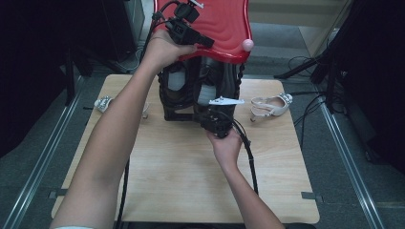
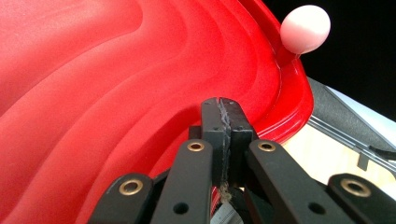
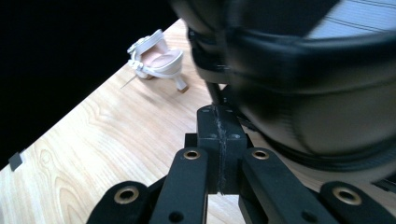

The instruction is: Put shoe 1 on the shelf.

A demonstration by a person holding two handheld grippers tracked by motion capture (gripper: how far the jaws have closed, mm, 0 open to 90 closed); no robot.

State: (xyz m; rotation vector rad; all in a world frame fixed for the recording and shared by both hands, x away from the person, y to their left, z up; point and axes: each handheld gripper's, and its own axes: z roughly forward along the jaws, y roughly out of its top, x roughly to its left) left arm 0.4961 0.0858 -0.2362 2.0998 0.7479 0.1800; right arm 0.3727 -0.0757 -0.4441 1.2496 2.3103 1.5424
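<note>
L tongs (image 2: pixel 220 122) clenched, nothing between jaws, tips resting against the red tray (image 1: pixel 224 24) that tops the black rack (image 1: pixel 200 90) at the table's (image 1: pixel 191 167) far side. R tongs (image 3: pixel 218 135) also clenched, empty, low beside the rack's base, near a dark boot (image 3: pixel 299 70) stored inside. Pink knob (image 2: pixel 306 28) sits at tray's corner. White sandal (image 1: pixel 271 106) lies on table to the right, another (image 1: pixel 102 103) to the left. Risk: pushing w/ closed tips could slip off the glossy tray or tip the rack; R cable (image 1: pixel 248 152) may snag.
</note>
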